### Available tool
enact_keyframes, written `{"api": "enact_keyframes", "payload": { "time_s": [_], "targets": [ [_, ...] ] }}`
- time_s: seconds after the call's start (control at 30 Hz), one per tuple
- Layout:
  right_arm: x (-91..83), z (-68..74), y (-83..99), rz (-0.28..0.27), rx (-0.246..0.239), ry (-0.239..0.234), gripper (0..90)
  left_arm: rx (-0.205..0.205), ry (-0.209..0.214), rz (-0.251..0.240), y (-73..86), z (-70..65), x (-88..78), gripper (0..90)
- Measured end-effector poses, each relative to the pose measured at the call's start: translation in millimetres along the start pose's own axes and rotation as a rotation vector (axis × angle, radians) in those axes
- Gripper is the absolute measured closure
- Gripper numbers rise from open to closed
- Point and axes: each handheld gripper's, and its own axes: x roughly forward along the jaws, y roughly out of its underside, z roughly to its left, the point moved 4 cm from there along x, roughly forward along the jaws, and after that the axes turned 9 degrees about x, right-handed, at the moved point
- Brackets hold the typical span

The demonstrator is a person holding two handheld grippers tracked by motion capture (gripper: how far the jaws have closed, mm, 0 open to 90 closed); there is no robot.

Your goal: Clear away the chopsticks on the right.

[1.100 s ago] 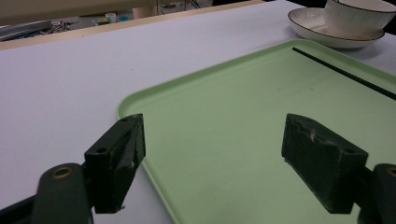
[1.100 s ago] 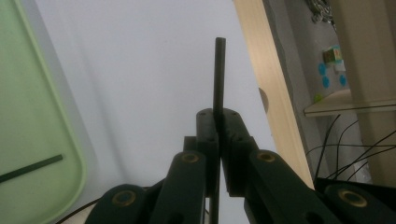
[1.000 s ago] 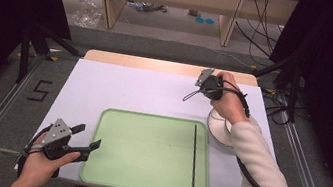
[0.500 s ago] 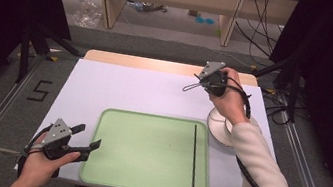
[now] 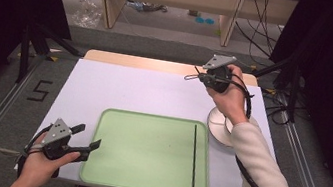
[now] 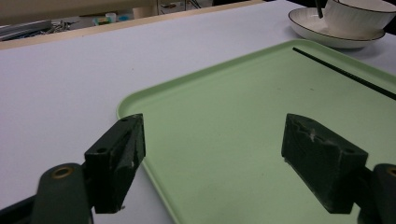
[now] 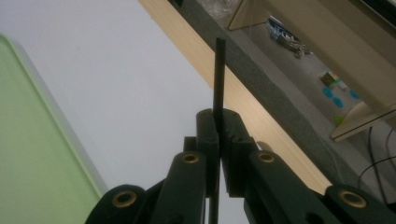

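My right gripper (image 5: 196, 77) hangs above the table's far right part, over the white mat. In the right gripper view its jaws (image 7: 218, 122) are shut on a thin black stick (image 7: 218, 74) that points up past them. A second black stick (image 5: 193, 158) lies along the right side of the green tray (image 5: 145, 151); it also shows in the left gripper view (image 6: 345, 72). My left gripper (image 5: 88, 137) rests at the tray's near left corner. Its jaws (image 6: 212, 154) stand open over the tray's edge (image 6: 140, 98) with nothing between them.
A white cup (image 6: 357, 16) stands on a white saucer (image 5: 217, 127) right of the tray, partly hidden by the right forearm. A wooden strip (image 5: 149, 63) runs along the table's far edge, with floor, table legs and cables beyond.
The right hand has lifted and moved a little toward the far edge, away from the saucer, with the stick still in its jaws. The left hand has stayed put.
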Motion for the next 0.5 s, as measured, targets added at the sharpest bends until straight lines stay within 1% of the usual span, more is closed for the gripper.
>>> {"api": "enact_keyframes", "payload": {
  "time_s": [0.03, 0.07, 0.1, 0.13, 0.2, 0.23, 0.3, 0.37, 0.43, 0.47, 0.5],
  "targets": [
    [-1.2, -0.6, -0.3, -0.011, 0.031, 0.001, 88.3, -0.009, -0.001, 0.0, 0.1, -0.6, 0.0, 21.6],
    [-2.4, -1.2, -0.7, -0.016, 0.058, -0.006, 88.3, 0.004, 0.001, 0.0, 0.0, 0.2, 0.0, 21.6],
    [-4.0, -1.5, -0.9, -0.019, 0.093, -0.014, 88.3, -0.005, -0.001, 0.0, 0.0, -0.4, 0.0, 21.6],
    [-5.6, -2.2, -1.4, -0.031, 0.129, -0.011, 88.3, 0.002, 0.0, 0.0, 0.0, 0.1, 0.0, 21.6],
    [-8.1, -3.7, -2.2, -0.032, 0.179, -0.006, 88.3, 0.002, 0.0, 0.0, 0.0, 0.1, 0.0, 21.6],
    [-9.4, -5.0, -2.8, -0.039, 0.206, -0.003, 88.3, -0.009, -0.001, 0.0, 0.1, -0.6, 0.0, 21.6],
    [-12.7, -7.6, -3.6, -0.047, 0.269, 0.015, 88.3, -0.009, -0.001, 0.001, 0.1, -0.5, 0.0, 21.6],
    [-14.4, -8.8, -4.2, -0.042, 0.305, 0.012, 88.3, -0.009, -0.001, -0.001, 0.0, -0.5, 0.1, 21.6],
    [-17.1, -9.2, -3.7, -0.022, 0.38, 0.024, 88.3, -0.005, 0.0, 0.0, 0.2, -0.2, 0.1, 21.6],
    [-17.3, -10.9, -3.6, -0.024, 0.4, 0.025, 88.3, -0.006, 0.0, 0.0, 0.2, -0.3, 0.1, 21.6],
    [-19.1, -10.6, -3.1, -0.016, 0.448, 0.032, 88.3, -0.008, -0.001, 0.0, 0.2, -0.5, 0.0, 21.6]
  ]
}}
